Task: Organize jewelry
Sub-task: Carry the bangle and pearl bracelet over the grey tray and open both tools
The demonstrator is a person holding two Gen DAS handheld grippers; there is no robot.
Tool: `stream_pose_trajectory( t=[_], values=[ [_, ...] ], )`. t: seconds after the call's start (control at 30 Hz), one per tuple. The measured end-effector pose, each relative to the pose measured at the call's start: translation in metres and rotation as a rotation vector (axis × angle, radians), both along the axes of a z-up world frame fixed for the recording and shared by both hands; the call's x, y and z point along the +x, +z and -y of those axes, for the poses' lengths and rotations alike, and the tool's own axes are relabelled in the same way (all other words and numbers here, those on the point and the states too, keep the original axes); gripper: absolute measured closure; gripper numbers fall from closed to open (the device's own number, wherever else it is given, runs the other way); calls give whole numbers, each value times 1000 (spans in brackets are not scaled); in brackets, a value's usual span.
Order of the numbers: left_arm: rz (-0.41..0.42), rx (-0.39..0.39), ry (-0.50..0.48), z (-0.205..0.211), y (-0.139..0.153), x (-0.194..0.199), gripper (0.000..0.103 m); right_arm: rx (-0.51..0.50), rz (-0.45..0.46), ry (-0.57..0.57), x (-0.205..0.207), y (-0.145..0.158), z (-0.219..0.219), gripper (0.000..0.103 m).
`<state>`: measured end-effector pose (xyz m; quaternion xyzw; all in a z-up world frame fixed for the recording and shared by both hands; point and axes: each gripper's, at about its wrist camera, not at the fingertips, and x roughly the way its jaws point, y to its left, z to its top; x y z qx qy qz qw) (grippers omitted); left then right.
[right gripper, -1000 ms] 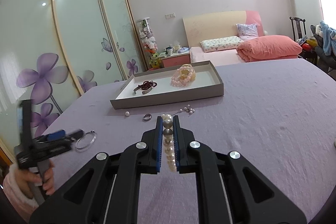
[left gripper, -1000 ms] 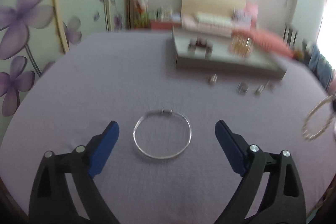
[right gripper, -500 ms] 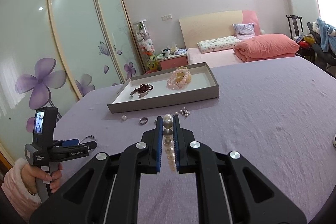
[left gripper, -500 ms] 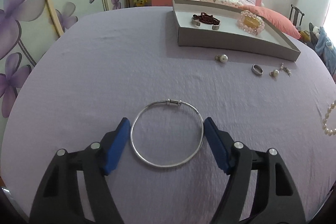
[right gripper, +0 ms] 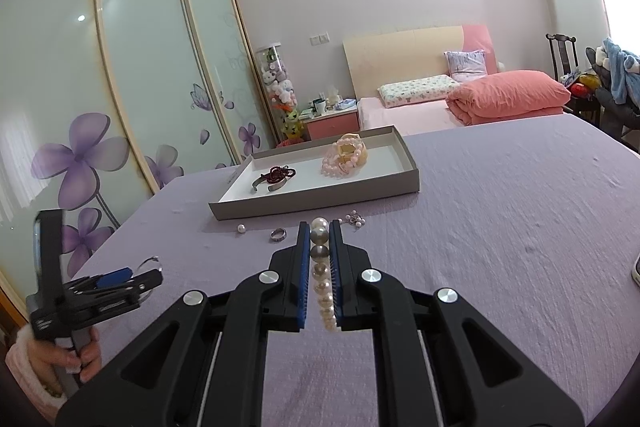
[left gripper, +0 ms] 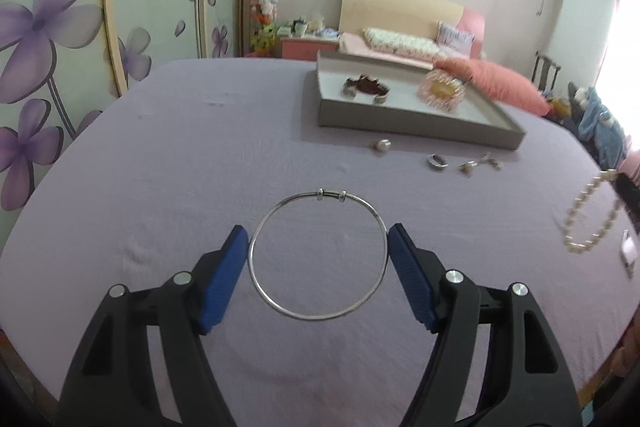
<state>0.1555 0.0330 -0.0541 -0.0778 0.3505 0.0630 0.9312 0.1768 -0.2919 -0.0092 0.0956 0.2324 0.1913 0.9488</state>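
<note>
A thin silver bangle [left gripper: 318,254] sits between the blue pads of my left gripper [left gripper: 318,241], which touch its two sides; it looks lifted off the purple cloth. My right gripper [right gripper: 319,233] is shut on a pearl bracelet [right gripper: 320,269], which also hangs at the right in the left wrist view [left gripper: 588,217]. The grey tray [right gripper: 320,197] holds a dark red bead bracelet [right gripper: 278,174] and a pink bead bracelet [right gripper: 346,155]. The left gripper shows in the right wrist view [right gripper: 120,281].
Loose on the cloth before the tray lie a pearl [right gripper: 241,228], a silver ring [right gripper: 278,234] and small pink earrings [right gripper: 354,218]. A white object [right gripper: 636,273] lies at the far right edge. A bed and wardrobe doors stand behind.
My left gripper closed in from wide open until its pads touch the bangle, and the view tilted up. My right gripper kept hold of the pearl bracelet and rose slightly.
</note>
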Motion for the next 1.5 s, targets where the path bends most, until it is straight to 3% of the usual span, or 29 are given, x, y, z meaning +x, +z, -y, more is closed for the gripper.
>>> stream_pose_trajectory(
  t=[0.4,0.77,1.0,1.13,1.5],
  values=[
    [142,-19,-50,18,32,-31,33,8,24,-1,-1,6,1,93],
    [294,29,-82,25,73,-12,33,4,138,-25,19,45,2,93],
    [420,76,-79,29,115,39,33,-10,240,-40,66,89,-9,93],
    [463,83,-94,31,133,77,33,-7,240,-38,103,105,-18,93],
    [449,86,-87,37,137,186,33,-34,228,-63,185,106,-44,93]
  ],
)
